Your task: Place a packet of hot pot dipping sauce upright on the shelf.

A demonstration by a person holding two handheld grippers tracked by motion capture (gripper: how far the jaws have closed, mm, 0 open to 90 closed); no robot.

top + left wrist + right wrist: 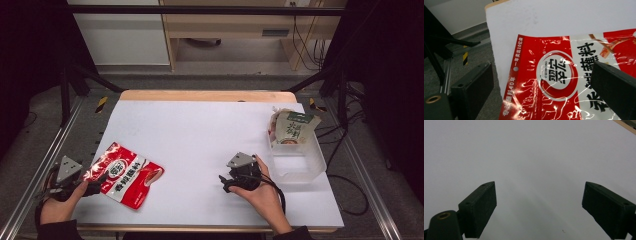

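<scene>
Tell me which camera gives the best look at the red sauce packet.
The left gripper view: the red sauce packet lies close up between open jaws, print legible. The high view shows the whole packet, small, on the white table. The right gripper view faces bare table.

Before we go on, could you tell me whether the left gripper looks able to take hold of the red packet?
Probably yes: the left gripper is open at the red packet, with nothing between them.

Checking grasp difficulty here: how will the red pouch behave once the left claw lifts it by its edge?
The red pouch is crinkled glossy film, so it will probably flop and sag from the left claw. Its shiny surface may slip between the open jaws. It lies flat and thin, so it looks light.
</scene>
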